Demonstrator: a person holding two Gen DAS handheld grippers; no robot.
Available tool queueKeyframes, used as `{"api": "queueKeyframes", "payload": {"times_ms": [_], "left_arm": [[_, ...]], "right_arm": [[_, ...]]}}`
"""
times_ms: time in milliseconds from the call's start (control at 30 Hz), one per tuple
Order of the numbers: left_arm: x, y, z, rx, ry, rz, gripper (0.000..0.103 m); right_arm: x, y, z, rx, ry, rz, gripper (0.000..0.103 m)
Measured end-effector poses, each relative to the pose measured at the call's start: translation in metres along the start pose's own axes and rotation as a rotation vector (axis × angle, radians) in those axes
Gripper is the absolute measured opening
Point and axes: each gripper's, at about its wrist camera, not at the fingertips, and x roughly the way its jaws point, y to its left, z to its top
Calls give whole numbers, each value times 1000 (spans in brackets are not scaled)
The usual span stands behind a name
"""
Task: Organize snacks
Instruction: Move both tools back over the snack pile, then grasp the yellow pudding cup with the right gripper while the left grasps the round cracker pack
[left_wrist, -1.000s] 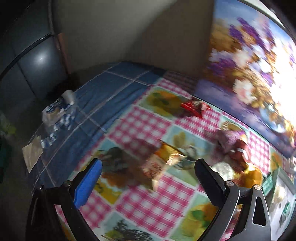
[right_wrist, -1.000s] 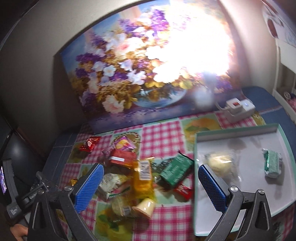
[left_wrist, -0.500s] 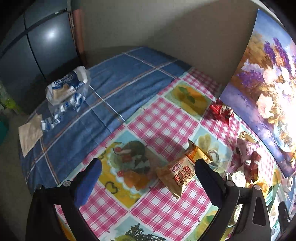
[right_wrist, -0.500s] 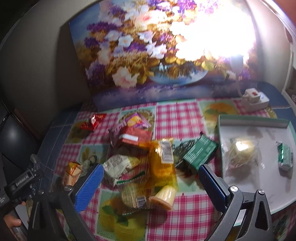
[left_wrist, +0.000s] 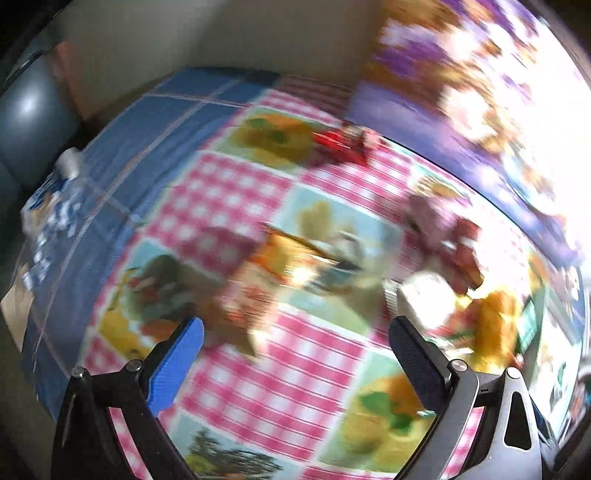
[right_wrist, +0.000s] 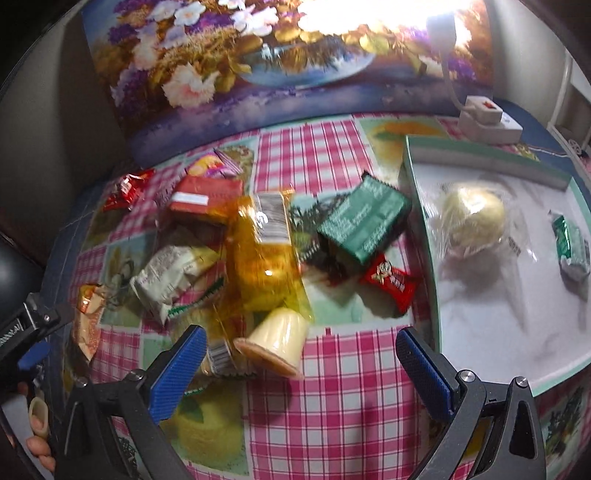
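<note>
The pale yellow plastic jelly cup (right_wrist: 275, 341) is lying on its side just left of the white teal-rimmed tray (right_wrist: 421, 221), its long axis slanting toward the tray. The right gripper (right_wrist: 295, 363) is hovering directly over it, jaws spread wide and empty. The left gripper (left_wrist: 295, 354), also spread and empty, is facing the orange foil packet (left_wrist: 266, 273) farther from the tray.

1. Tablecloth (right_wrist: 332, 406): pink-and-white check with pale fruit panels, blue plaid at its left edge.
2. Tray (right_wrist: 480, 347): white inside, teal rim.
3. Wrapper (right_wrist: 364, 221): dark green.
4. Small packet (right_wrist: 391, 282): red.
5. Long bag (right_wrist: 262, 258): translucent orange.
6. Jelly cup (right_wrist: 277, 341): cream yellow.
7. Painting (right_wrist: 258, 55): purple, white and gold flowers.
</note>
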Motion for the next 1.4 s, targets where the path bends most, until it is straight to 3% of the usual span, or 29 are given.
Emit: {"api": "queueKeyframes", "payload": {"times_ms": [233, 433, 567, 733, 900, 1033, 1267, 1300, 1367, 1400], "left_arm": [[21, -51, -16, 55, 91, -74, 100], [30, -61, -22, 23, 137, -92, 100], [32, -60, -24, 9, 147, -92, 100], [32, -66, -29, 15, 162, -101, 100], [33, -83, -34, 35, 175, -144, 100], [36, -103, -40, 70, 191, -167, 100], [58, -122, -46, 99, 221, -124, 100], [59, -124, -46, 101, 222, -116, 98], [62, -128, -47, 102, 222, -115, 81], [62, -130, -48, 103, 217, -118, 79]], "right_arm": [[15, -8, -7, 21, 52, -26, 103], [18, 8, -8, -39, 30, -18, 101], [18, 17, -8, -91, 6, -28, 94], [20, -1, -6, -26, 22, -10, 91], [14, -17, -5, -13, 28, -18, 79], [14, -20, -6, -13, 35, -15, 77], [17, -19, -5, -37, 30, -29, 61], [17, -20, -6, -38, 29, -30, 56], [16, -23, -5, -32, 27, -25, 51], [15, -24, -4, -28, 26, -24, 50]]}}
